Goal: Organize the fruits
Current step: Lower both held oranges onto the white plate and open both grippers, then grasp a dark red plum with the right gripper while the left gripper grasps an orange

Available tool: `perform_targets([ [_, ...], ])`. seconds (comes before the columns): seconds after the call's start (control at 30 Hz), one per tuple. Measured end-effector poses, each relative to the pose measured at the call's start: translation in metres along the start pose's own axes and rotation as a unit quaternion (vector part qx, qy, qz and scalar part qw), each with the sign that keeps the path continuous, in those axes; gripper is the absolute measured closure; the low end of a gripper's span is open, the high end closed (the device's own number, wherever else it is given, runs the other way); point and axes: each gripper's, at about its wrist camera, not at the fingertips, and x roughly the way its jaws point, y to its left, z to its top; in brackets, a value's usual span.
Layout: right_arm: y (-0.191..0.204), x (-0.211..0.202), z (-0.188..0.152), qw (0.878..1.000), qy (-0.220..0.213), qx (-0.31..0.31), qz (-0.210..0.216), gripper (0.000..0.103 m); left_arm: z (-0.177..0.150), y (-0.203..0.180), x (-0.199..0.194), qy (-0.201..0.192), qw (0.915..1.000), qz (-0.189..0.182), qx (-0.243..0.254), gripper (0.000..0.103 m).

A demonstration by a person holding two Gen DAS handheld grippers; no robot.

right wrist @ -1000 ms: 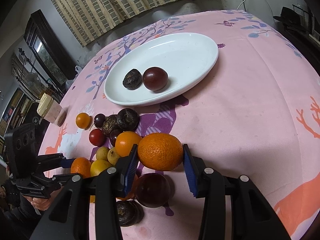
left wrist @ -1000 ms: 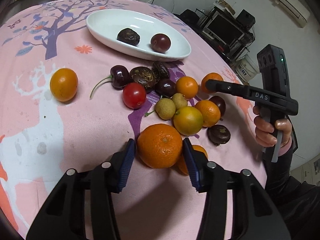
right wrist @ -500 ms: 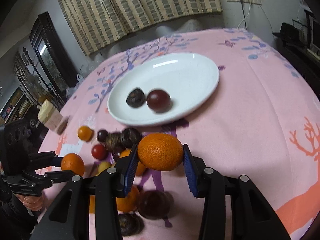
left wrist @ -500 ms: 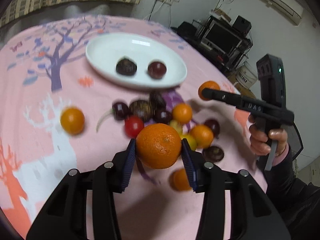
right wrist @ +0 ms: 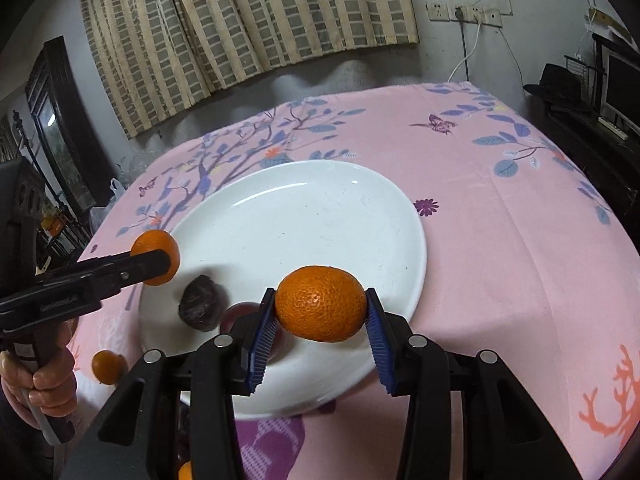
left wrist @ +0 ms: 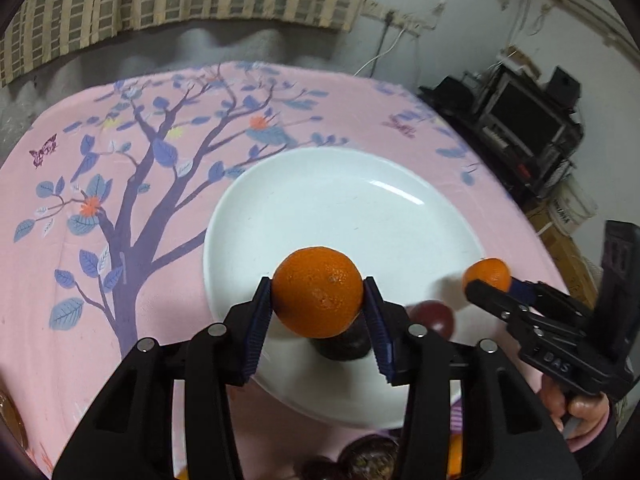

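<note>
My left gripper is shut on a round orange and holds it above the near part of the white oval plate. On the plate below lie a dark wrinkled fruit and a red-purple fruit. My right gripper is shut on a second orange over the plate's near right side. Each view shows the other gripper from the side with its orange: the right gripper and the left gripper.
Pink tree-print cloth covers the round table. Several loose fruits lie near the bottom edge, and a small orange sits left of the plate. A shelf of electronics stands beyond the table's right side. A hand grips the left handle.
Both grippers have lifted their oranges off the fruit pile and carried them forward over the plate. The pile has dropped almost out of view.
</note>
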Motion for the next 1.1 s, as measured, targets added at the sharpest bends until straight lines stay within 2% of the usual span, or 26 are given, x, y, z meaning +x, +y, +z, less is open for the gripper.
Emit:
perform_targets([
  [0.03, 0.001, 0.003, 0.001, 1.0, 0.002, -0.001, 0.001, 0.057, 0.002, 0.001, 0.004, 0.006, 1.0, 0.004, -0.001, 0.054],
  [0.07, 0.001, 0.004, 0.001, 1.0, 0.003, -0.002, 0.004, 0.057, 0.0, 0.003, 0.005, 0.002, 1.0, 0.005, -0.001, 0.044],
  [0.17, 0.006, 0.002, -0.001, 1.0, 0.0, -0.008, 0.006, 0.054, -0.004, 0.003, -0.005, -0.024, 0.9994, 0.023, -0.006, 0.025],
  [0.23, 0.009, -0.009, -0.002, 1.0, -0.011, -0.014, 0.005, 0.051, -0.012, 0.004, -0.018, -0.034, 0.9992, 0.02, -0.009, 0.025],
  [0.37, 0.015, -0.043, -0.009, 0.999, -0.033, -0.028, 0.017, 0.043, -0.042, -0.005, -0.056, -0.053, 0.9985, 0.01, 0.005, 0.015],
  [0.5, 0.019, -0.077, -0.037, 0.997, -0.037, -0.048, 0.049, 0.039, -0.1, -0.017, -0.095, -0.079, 0.9959, -0.018, 0.04, 0.013],
  [0.57, 0.017, -0.089, -0.059, 0.997, -0.035, -0.054, 0.053, 0.039, -0.126, -0.024, -0.103, -0.072, 0.9955, -0.022, 0.057, 0.012],
  [0.73, 0.014, -0.095, -0.1, 0.997, 0.02, -0.047, 0.062, 0.039, -0.184, -0.036, -0.113, -0.05, 0.9918, -0.064, 0.099, 0.012],
  [0.9, 0.016, -0.098, -0.118, 0.995, 0.045, -0.061, 0.061, 0.039, -0.213, -0.046, -0.114, -0.035, 0.9893, -0.063, 0.127, 0.012],
  [1.1, 0.02, -0.094, -0.127, 0.993, 0.069, -0.069, 0.071, 0.047, -0.219, -0.052, -0.116, -0.027, 0.9862, -0.082, 0.141, 0.012],
])
